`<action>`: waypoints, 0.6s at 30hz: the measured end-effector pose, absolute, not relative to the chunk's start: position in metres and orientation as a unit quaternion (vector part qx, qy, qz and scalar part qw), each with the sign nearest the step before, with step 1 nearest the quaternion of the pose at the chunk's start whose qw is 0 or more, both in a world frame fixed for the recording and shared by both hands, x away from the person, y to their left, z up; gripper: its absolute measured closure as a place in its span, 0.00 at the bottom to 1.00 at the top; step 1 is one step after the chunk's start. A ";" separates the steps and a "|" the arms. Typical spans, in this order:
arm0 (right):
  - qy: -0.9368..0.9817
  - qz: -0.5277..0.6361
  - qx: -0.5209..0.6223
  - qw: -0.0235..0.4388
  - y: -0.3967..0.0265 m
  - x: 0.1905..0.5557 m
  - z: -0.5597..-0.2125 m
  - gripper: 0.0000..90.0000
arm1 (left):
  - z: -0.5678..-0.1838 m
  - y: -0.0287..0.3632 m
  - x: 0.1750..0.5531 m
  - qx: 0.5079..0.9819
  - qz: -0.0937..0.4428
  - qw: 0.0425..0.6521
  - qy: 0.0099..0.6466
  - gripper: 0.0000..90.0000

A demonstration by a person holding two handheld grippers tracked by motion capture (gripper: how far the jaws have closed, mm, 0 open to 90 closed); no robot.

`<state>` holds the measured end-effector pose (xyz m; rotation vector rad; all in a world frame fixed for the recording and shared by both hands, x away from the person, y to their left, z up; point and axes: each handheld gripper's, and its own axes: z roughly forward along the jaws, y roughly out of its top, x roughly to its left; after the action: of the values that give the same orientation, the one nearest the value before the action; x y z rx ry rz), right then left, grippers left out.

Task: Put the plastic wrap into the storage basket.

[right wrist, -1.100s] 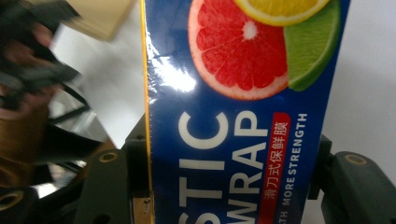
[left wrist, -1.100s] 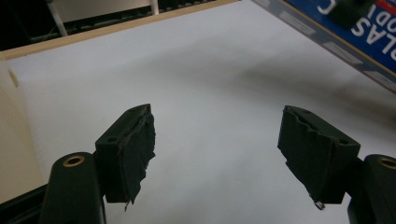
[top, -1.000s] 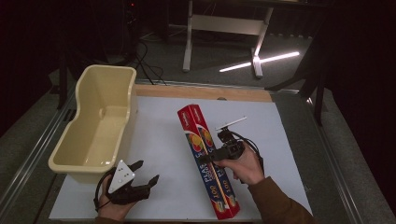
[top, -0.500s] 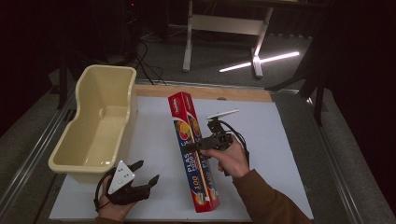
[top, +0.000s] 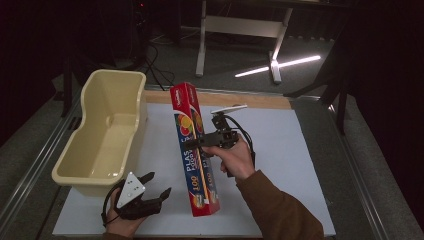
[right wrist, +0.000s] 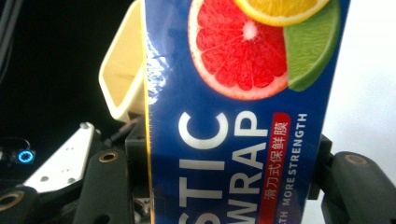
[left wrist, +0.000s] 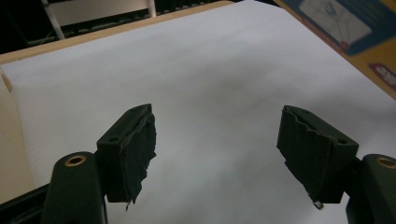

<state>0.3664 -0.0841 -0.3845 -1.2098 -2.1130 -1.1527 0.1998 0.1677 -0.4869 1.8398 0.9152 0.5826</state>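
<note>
A long red and blue plastic wrap box point(top: 201, 192) with citrus fruit printed on it hangs tilted above the white table sheet point(top: 300, 150). My right gripper point(top: 198, 143) is shut across its middle. In the right gripper view the box point(right wrist: 243, 70) is pressed between both jaws. My left gripper point(top: 156, 184) rests at the front left of the sheet, open, with nothing between its fingers point(left wrist: 135, 154). A corner of the box point(left wrist: 369, 42) shows at the top right of the left gripper view.
An empty cream plastic tub point(top: 107, 140) stands on the left side of the table, just left of the lifted box. A wooden strip point(top: 250, 99) borders the sheet's far edge. A metal desk frame point(top: 272, 65) stands on the floor behind.
My right gripper has carried the box up and to the left, nearer the cream tub. The left gripper has stayed where it was.
</note>
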 end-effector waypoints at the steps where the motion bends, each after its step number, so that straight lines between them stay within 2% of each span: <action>1: -0.763 -0.418 -0.439 0.224 -0.083 0.368 -0.383 0.45 | -0.487 0.168 0.200 0.755 0.239 0.482 0.375 0.31; 18: -0.728 -0.451 -0.456 0.241 -0.071 0.391 -0.366 0.45 | -0.487 0.166 0.199 0.757 0.239 0.481 0.372 0.31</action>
<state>0.3914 -0.0710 -0.3661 -1.2463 -1.9919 -1.2348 0.1992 0.1661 -0.4871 1.8475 0.9062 0.5839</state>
